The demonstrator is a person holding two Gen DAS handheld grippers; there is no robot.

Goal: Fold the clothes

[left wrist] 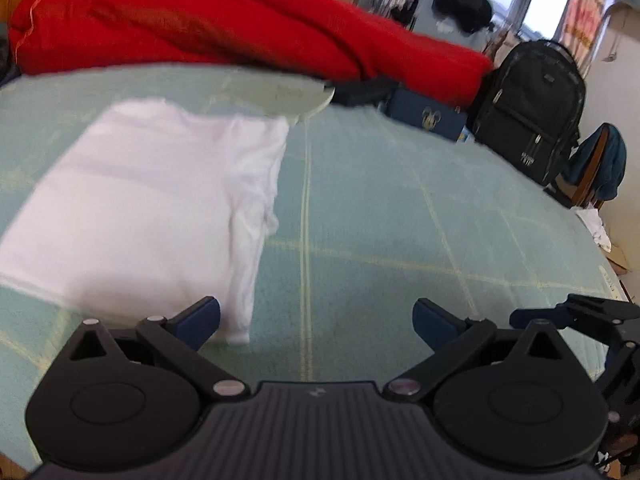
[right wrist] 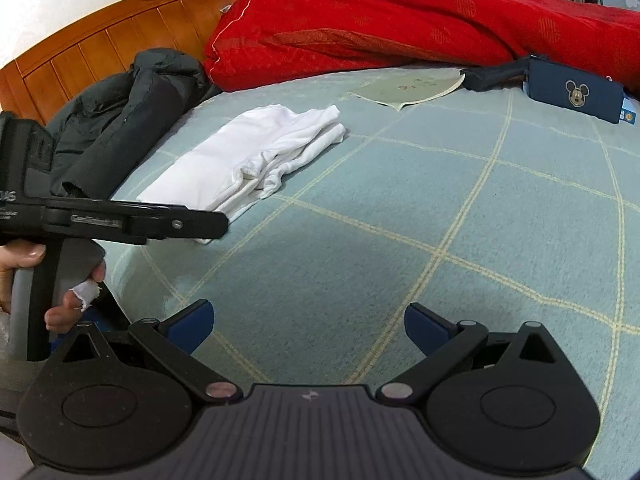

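A folded white garment (left wrist: 152,208) lies flat on the pale green checked bed cover (left wrist: 400,220). My left gripper (left wrist: 316,322) stands open just above the cover, its left fingertip at the garment's near right corner, nothing held. In the right wrist view the same white garment (right wrist: 256,160) lies ahead and to the left, its layered edges facing me. My right gripper (right wrist: 308,324) is open over bare cover, well short of the garment. The left gripper (right wrist: 120,220), seen from the side, reaches in from the left, held by a hand (right wrist: 68,300).
A red quilt (right wrist: 400,20) is heaped along the far side. A dark jacket (right wrist: 132,112) lies by the wooden headboard (right wrist: 80,52). A round fan (right wrist: 412,86) and a blue case (right wrist: 576,94) lie beyond the garment. A black backpack (left wrist: 532,116) stands off the bed's right edge.
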